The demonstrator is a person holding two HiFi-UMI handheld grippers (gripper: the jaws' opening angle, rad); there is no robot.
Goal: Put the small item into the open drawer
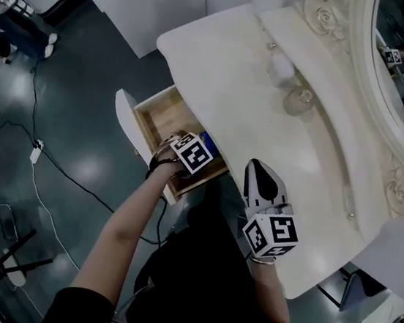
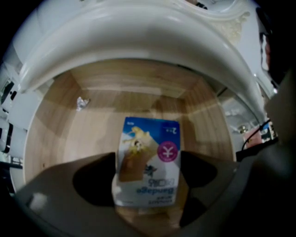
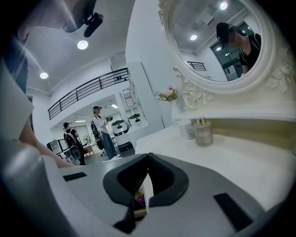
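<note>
Below the white vanity worktop [image 1: 236,73], at its 8 o'clock, the left gripper [image 2: 148,175] pinches a light, crushable packet [image 2: 149,152] by its edges inside the open drawer [image 2: 69,134], while the right gripper [image 3: 148,157] has its jaws closed, empty.

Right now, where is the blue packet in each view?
Head view: packet in the drawer, near the centre.
Left gripper view: centre, clamped between the jaws.
Right gripper view: uncertain; only a coloured scrap shows behind the shut jaws.
Shared landmark: the white table, in all three.
</note>
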